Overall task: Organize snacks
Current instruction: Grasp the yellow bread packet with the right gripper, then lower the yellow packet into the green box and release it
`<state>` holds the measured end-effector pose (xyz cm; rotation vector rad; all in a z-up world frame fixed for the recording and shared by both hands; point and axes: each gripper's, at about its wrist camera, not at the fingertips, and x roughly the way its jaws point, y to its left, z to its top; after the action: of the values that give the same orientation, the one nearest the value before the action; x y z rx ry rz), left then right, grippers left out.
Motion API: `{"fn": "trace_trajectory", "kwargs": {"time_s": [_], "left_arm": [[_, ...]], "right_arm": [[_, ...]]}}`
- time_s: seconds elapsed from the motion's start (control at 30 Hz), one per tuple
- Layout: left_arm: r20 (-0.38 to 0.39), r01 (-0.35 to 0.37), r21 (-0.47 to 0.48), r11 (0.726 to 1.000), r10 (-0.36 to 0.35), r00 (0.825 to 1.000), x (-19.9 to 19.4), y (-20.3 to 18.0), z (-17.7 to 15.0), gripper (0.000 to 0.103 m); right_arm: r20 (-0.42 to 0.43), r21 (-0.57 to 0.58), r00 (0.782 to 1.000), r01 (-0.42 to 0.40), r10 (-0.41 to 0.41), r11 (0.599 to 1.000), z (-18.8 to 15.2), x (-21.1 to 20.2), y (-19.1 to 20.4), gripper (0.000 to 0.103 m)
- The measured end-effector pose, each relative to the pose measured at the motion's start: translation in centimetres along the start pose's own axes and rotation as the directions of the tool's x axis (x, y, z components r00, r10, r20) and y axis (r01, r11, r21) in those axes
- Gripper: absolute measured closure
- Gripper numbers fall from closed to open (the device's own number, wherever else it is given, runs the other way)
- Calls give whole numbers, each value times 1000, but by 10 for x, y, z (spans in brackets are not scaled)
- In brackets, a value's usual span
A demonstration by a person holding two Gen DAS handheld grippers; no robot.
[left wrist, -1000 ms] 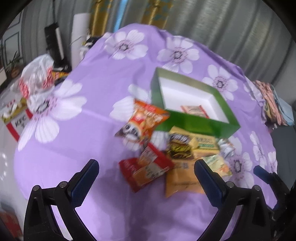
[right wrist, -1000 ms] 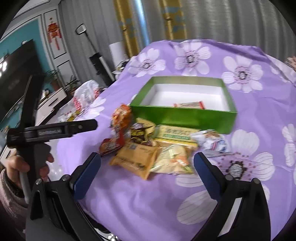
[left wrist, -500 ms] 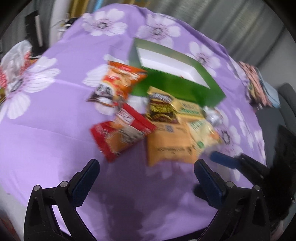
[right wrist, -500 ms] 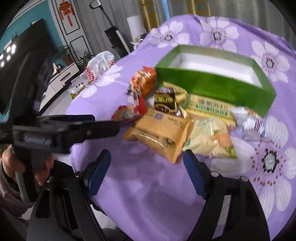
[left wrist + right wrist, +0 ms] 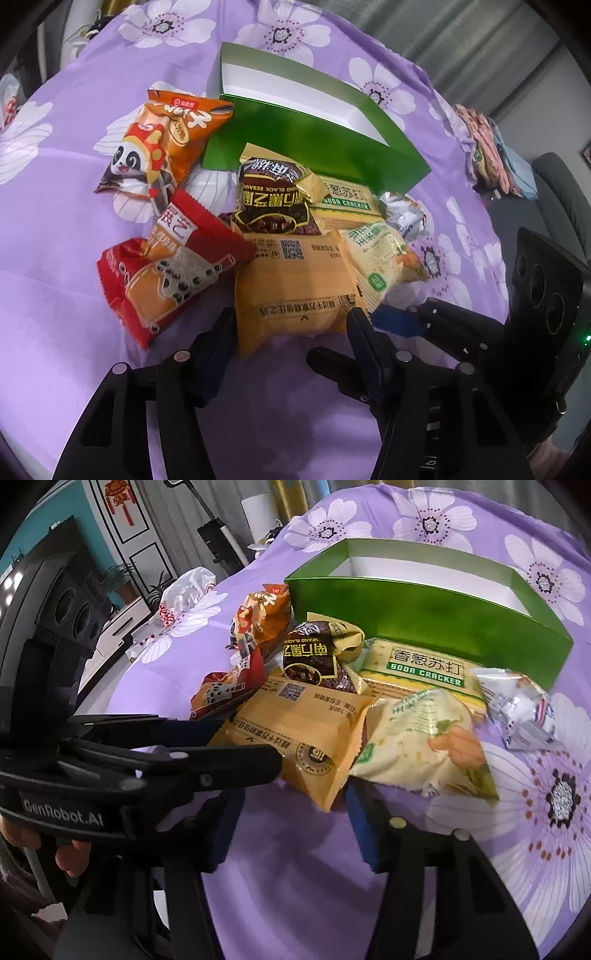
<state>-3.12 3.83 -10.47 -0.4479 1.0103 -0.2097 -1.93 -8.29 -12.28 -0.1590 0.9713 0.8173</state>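
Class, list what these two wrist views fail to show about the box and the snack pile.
- Green box floor: both views, hidden by its near wall.
- Soda cracker pack: both views, partly covered by other packets.
- Silver wrapper print: too blurred, both views.

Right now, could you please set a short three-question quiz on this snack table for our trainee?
1. True or false: the green box lies beyond the snack pile.
2. Which pack sits between the left tongs? A red pack, B orange-yellow pack, C soda crackers
3. Fill in: the tablecloth is purple with white ____.

Key: 1 true; 2 B; 3 flowers.
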Motion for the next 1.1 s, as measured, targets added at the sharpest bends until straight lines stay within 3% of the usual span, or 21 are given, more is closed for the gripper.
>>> {"fn": "trace_trajectory", "kwargs": {"time_s": [0.2,0.37,0.73,1.1], "left_arm": [[8,-3,0,1000,3,1000,0,5,5,58],[16,-13,31,999,13,1000,-4,-2,3,62],[119,-22,89,996,11,993,-49,-29,9,62],[185,-35,162,986,4,983,-50,-58,64,62]], "right_arm": [[5,10,1000,3,-3,1000,4,2,-6,67],[5,-16,1000,7,-7,1000,1,-3,2,78],[120,-65,993,0,8,998,7,-51,23,79],[234,-81,971,71,-51,994,47,-74,1,79]]}}
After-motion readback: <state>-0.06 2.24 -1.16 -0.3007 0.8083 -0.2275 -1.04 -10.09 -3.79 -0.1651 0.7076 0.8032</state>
